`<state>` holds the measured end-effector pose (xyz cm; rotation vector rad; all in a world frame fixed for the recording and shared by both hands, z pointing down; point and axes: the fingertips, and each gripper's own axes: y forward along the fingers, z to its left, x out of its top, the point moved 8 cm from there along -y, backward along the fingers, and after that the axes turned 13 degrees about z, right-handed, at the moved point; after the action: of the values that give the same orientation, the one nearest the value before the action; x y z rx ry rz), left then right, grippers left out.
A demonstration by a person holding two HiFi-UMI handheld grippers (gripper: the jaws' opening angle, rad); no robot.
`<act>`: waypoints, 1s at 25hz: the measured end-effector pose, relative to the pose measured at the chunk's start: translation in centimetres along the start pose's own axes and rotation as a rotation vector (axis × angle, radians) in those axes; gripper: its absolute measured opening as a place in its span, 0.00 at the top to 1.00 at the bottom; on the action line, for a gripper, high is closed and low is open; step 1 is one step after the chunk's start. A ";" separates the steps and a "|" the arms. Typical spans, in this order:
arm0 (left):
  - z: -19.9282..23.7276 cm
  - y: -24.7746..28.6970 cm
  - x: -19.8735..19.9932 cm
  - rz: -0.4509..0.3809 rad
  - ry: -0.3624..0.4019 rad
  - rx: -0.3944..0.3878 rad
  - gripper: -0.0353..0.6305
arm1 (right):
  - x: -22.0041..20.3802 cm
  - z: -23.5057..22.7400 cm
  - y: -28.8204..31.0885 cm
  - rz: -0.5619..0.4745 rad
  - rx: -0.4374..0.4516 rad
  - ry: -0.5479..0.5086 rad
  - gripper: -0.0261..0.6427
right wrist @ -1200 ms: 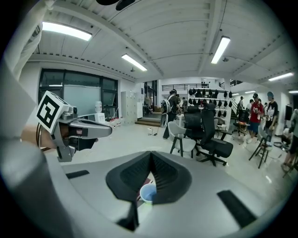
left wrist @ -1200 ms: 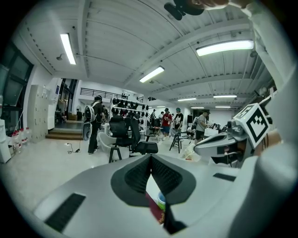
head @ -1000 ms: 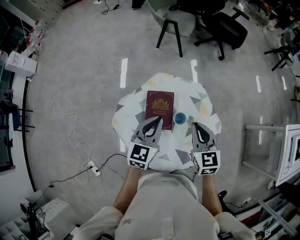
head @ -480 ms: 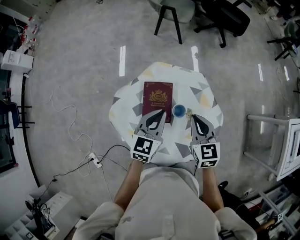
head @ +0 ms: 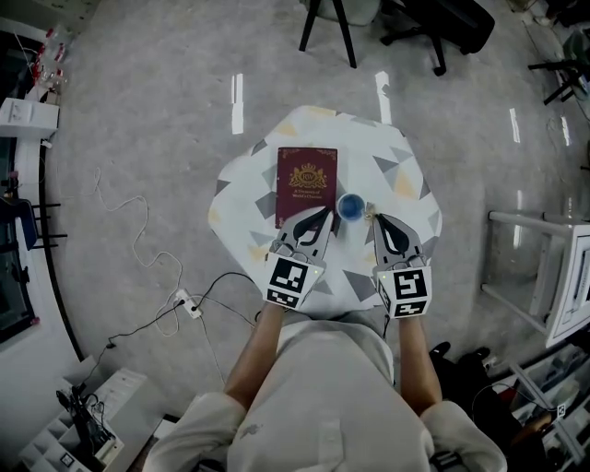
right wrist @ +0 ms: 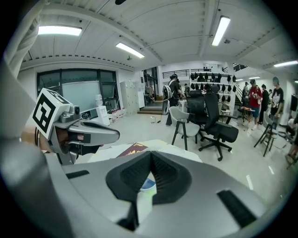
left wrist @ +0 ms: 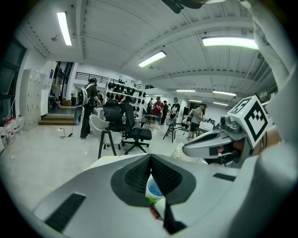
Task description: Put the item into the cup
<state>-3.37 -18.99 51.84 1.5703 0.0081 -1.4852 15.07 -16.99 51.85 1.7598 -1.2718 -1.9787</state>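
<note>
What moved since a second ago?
The left hand-held gripper slid a little to the right, closer to the blue cup. Nothing was grabbed or let go. The right hand-held gripper, the cup and the red book stayed put.

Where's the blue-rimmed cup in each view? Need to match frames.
Head view: cup on the table, just right of the red book.
Left gripper view: cup low centre, seen through the gap in the jaws.
Right gripper view: cup low centre, again behind the jaws.
Shared landmark: black office chair, top right, centre-left, right of centre.
</note>
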 end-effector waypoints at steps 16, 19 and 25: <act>-0.3 3.0 -2.4 0.074 -0.011 -0.023 0.93 | -2.1 -0.3 3.3 0.071 0.065 -0.016 0.95; -0.2 3.3 -2.8 0.086 -0.016 -0.025 0.93 | -2.4 -0.3 3.9 0.079 0.077 -0.015 0.95; -0.1 4.1 -3.4 0.102 -0.025 -0.029 0.93 | -2.9 -0.3 5.3 0.107 0.110 -0.022 0.95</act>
<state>-1.86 -19.27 56.92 1.5065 -0.0641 -1.4190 14.11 -18.44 57.59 1.6831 -1.4753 -1.9092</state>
